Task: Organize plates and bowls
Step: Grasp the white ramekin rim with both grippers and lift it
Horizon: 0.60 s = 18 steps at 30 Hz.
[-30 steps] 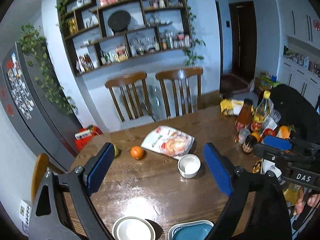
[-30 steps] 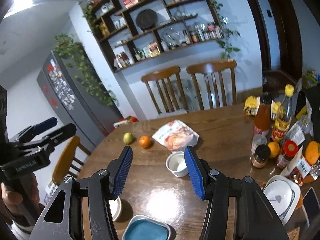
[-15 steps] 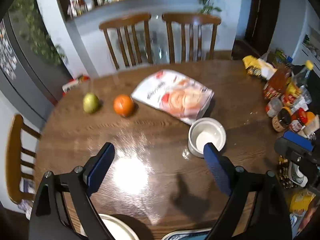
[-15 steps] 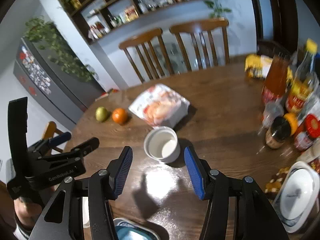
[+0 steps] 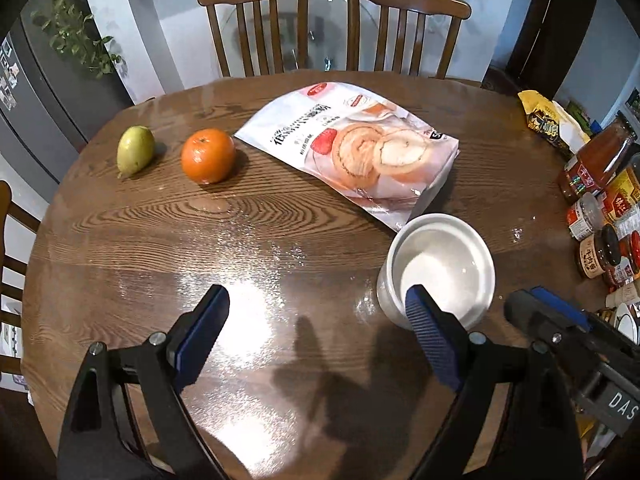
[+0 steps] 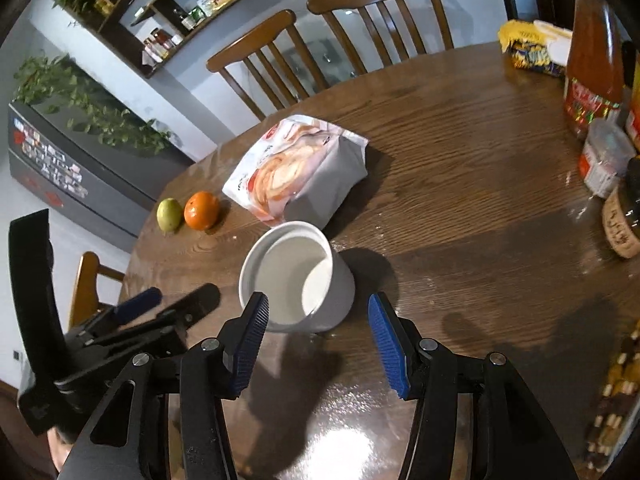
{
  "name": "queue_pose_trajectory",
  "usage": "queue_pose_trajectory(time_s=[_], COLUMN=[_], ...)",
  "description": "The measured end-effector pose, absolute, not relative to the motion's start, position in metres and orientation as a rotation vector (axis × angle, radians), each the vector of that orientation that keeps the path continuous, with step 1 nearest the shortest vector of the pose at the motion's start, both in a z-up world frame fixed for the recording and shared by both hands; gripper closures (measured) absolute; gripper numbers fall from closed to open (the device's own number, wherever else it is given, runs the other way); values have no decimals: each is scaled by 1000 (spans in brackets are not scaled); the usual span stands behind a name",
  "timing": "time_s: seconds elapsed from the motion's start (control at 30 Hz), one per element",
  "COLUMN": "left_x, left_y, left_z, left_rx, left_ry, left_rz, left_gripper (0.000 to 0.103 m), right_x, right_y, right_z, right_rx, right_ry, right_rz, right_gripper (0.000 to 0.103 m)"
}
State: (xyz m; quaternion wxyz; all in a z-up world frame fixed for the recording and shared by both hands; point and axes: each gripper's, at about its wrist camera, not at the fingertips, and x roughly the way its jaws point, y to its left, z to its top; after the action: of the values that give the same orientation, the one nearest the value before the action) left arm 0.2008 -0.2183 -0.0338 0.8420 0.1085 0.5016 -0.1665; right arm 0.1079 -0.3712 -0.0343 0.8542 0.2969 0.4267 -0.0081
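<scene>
A small white bowl (image 5: 440, 264) stands upright and empty on the round wooden table (image 5: 160, 248), just in front of a snack bag. In the right wrist view the bowl (image 6: 296, 276) sits directly ahead of my right gripper (image 6: 318, 334), which is open with the bowl's near side between its blue fingertips. My left gripper (image 5: 318, 320) is open and empty, left of the bowl; its right fingertip overlaps the bowl's near rim in view. The right gripper's tip (image 5: 556, 316) shows at the left wrist view's right edge.
A snack bag (image 5: 352, 148), an orange (image 5: 208, 156) and a green pear (image 5: 135, 154) lie further back. Sauce bottles and jars (image 6: 596, 92) crowd the table's right side. Two wooden chairs (image 5: 332, 20) stand behind the table. A white dish's edge (image 5: 628, 318) shows at far right.
Both grippers have moved forward and down toward the white bowl, which now looks much larger. The plates near the front edge have dropped out of view. Both grippers stay open.
</scene>
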Motion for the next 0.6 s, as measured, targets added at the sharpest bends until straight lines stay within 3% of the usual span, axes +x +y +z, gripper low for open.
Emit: queue_pose_trajectory(time_s=[0.17,0.2,0.4,0.43,0.6], left_x=[201,202,205,205,206], left_y=[-228,-230,-239,-241,-248], left_z=[-43,-46,-60,-62,-67], left_rx=[231,235,245,248,262], left_ry=[1061,1060,1080,1084,1096], left_rz=[-363,-366,-373,-377,-400], left_gripper=[19,23,31,37,50], right_x=[117,118,130,132,142], right_y=[-376,-377,-378,-378,-378], right_z=[-45,-47,-57,-60,-68], right_rx=[671,680,696,703,713], right_ry=[879,878,890,894,909], right_rz=[-21,-22,-28,-28,-13], right_gripper=[48,48,55,55,68])
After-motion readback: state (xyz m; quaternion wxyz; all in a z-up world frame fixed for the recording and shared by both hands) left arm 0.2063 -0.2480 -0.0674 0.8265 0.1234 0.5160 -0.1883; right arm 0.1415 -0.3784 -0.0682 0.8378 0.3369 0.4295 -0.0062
